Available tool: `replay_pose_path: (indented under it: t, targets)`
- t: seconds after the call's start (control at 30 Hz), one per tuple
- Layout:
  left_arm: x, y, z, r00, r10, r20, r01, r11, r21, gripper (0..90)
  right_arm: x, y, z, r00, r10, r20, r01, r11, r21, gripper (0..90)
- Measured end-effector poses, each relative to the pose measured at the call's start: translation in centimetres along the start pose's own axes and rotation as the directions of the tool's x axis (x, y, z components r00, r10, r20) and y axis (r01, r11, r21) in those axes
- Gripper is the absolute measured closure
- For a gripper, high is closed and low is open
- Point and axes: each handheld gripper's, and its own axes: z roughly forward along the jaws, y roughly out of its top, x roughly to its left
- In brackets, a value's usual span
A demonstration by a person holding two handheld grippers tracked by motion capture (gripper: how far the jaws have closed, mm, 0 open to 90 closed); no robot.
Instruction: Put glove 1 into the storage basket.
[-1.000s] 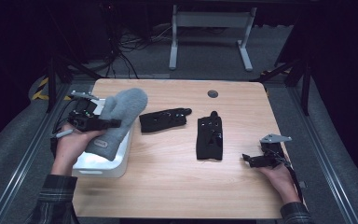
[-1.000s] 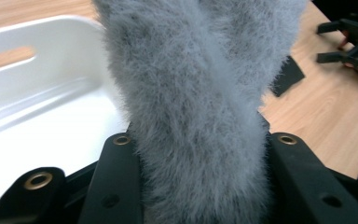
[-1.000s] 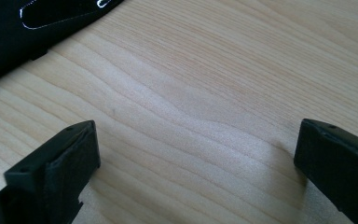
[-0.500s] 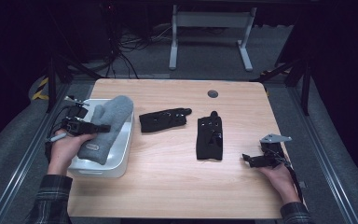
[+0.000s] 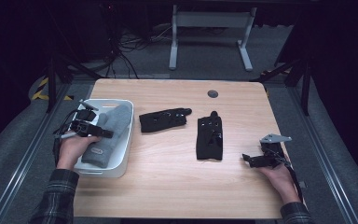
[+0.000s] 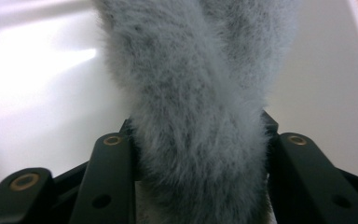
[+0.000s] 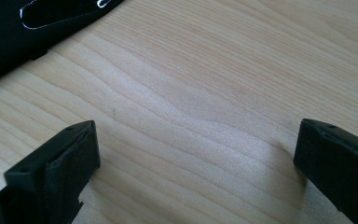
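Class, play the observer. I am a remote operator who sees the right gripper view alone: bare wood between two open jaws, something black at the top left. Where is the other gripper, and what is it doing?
Observer: The left gripper is over a white bin at the table's left edge.
Operator: Is it holding anything?
Observer: Yes, its jaws press both sides of a grey fuzzy slipper lying in the bin.
Operator: And that black thing near me?
Observer: Likely the nearer black glove, flat on the table left of your right gripper.
Operator: Any more?
Observer: A second black glove lies between the first and the bin.
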Motion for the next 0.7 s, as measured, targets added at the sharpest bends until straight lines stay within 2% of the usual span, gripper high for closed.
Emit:
replay_pose_path:
  t: [0.07, 0.1, 0.17, 0.2, 0.23, 0.27, 0.4, 0.5, 0.57, 0.67, 0.7]
  targets:
    - [0.1, 0.0, 0.5, 0.9998, -0.007, -0.019, 0.008, 0.9996, 0.026, 52.0, 0.0, 0.0, 0.0, 1.0, 0.0, 0.0, 0.0, 1.0, 0.0, 0.4]
    - [0.2, 0.0, 1.0, 0.9995, 0.007, -0.03, -0.006, 0.9986, 0.053, 46.9, 0.0, 0.0, 0.0, 1.0, 0.0, 0.0, 0.0, 1.0, 0.0, 0.4]
    - [0.2, 0.0, 1.1, 0.9995, 0.012, -0.03, -0.01, 0.9986, 0.052, 40.9, 0.0, 0.0, 0.0, 1.0, 0.0, -0.001, 0.0, 1.0, 0.0, 0.3]
    - [0.2, 0.1, 1.1, 0.9994, 0.012, -0.032, -0.011, 0.9987, 0.05, 40.9, 0.0, 0.0, 0.0, 1.0, 0.0, -0.001, 0.0, 1.0, 0.0, 0.3]
    - [0.1, 0.1, 1.0, 0.9988, 0.03, -0.038, -0.027, 0.9982, 0.054, 38.0, 0.0, 0.0, 0.0, 1.0, 0.0, -0.001, 0.0, 1.0, 0.0, 0.4]
    - [-0.1, 0.1, 0.8, 0.9973, 0.04, -0.061, -0.037, 0.9984, 0.042, 30.9, 0.0, 0.0, 0.0, 1.0, 0.0, -0.001, 0.0, 1.0, 0.0, 0.3]
    - [-0.3, 0.0, 0.0, 0.9954, 0.048, -0.083, -0.047, 0.9989, 0.006, 22.2, 0.0, 0.0, 0.0, 1.0, -0.001, -0.001, 0.001, 1.0, 0.0, 0.4]
    - [-0.3, -0.3, -0.9, 0.9933, 0.053, -0.103, -0.056, 0.9981, -0.024, 18.8, 0.0, 0.0, 0.0, 1.0, -0.002, -0.002, 0.002, 1.0, 0.0, 0.4]
    - [-0.4, -0.5, -1.3, 0.9939, 0.051, -0.098, -0.055, 0.9978, -0.038, 18.4, 0.0, 0.0, 0.0, 1.0, -0.002, -0.002, 0.002, 1.0, 0.0, 0.4]
    - [-0.8, -0.7, -2.1, 0.9924, 0.065, -0.104, -0.073, 0.9948, -0.071, 18.0, 0.0, 0.0, 0.0, 1.0, -0.002, -0.002, 0.002, 1.0, 0.0, 0.4]
    - [-1.1, -0.8, -2.5, 0.9926, 0.067, -0.102, -0.076, 0.9926, -0.094, 17.9, 0.0, 0.0, 0.0, 1.0, -0.002, -0.002, 0.002, 1.0, 0.0, 0.4]
